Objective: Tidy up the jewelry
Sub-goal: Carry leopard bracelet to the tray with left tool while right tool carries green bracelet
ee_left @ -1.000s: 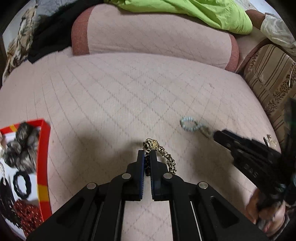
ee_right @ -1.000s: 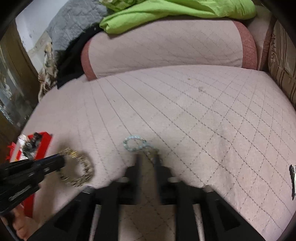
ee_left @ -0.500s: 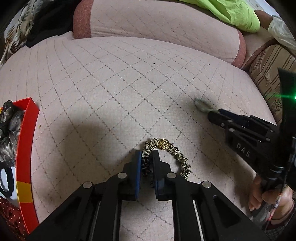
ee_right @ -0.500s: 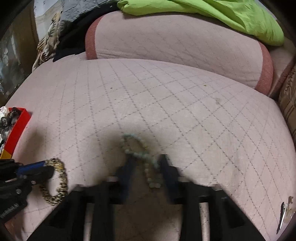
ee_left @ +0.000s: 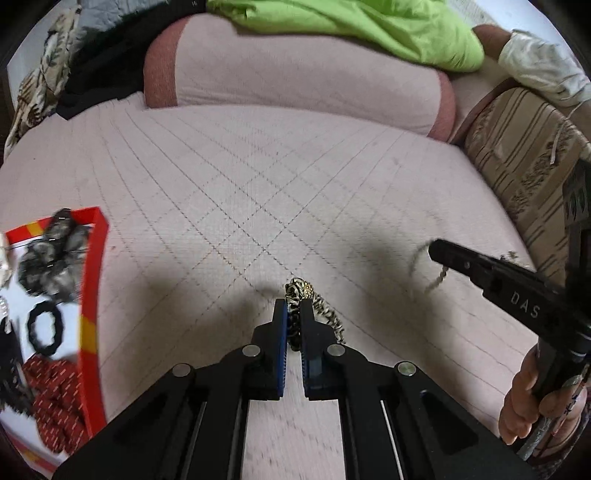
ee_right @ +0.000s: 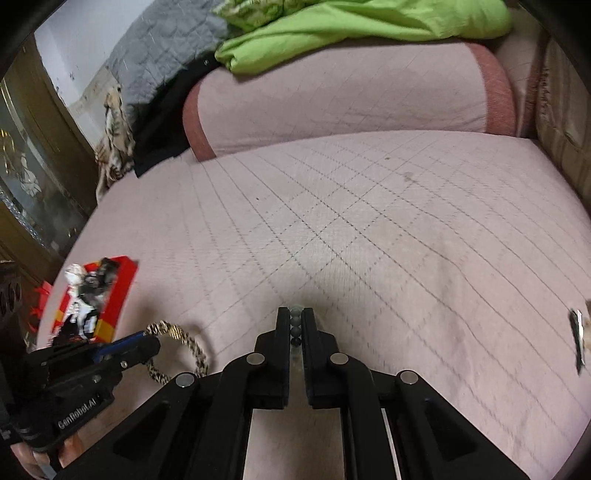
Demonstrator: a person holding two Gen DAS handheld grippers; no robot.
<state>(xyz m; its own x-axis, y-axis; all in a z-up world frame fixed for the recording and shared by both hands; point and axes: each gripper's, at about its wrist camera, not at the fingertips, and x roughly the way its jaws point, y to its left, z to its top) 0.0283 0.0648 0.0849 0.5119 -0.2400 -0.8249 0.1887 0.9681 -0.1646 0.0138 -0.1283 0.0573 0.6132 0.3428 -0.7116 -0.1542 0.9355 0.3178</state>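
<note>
My left gripper [ee_left: 293, 308] is shut on a gold and black patterned bracelet [ee_left: 325, 312], held above the pink quilted sofa seat [ee_left: 258, 192]. The bracelet also shows in the right wrist view [ee_right: 184, 341], hanging from the left gripper [ee_right: 147, 338]. My right gripper [ee_right: 295, 314] is shut on a pale bead bracelet [ee_right: 295, 325]; only a few beads show between its fingers. In the left wrist view the right gripper [ee_left: 437, 251] holds the blurred bead bracelet [ee_left: 424, 269] off the seat. A red box [ee_left: 90, 295] with hair ties lies at the left.
A pink bolster cushion [ee_left: 295, 85] with a green cloth [ee_left: 369, 29] lies at the back. A striped cushion [ee_left: 517, 158] stands at the right. A small dark item [ee_right: 578, 336] lies on the seat at the far right. Dark clothes [ee_right: 166, 122] lie back left.
Both grippers have lifted their bracelets off the seat. The right gripper closed on the bead bracelet. The red box is more in view at the left.
</note>
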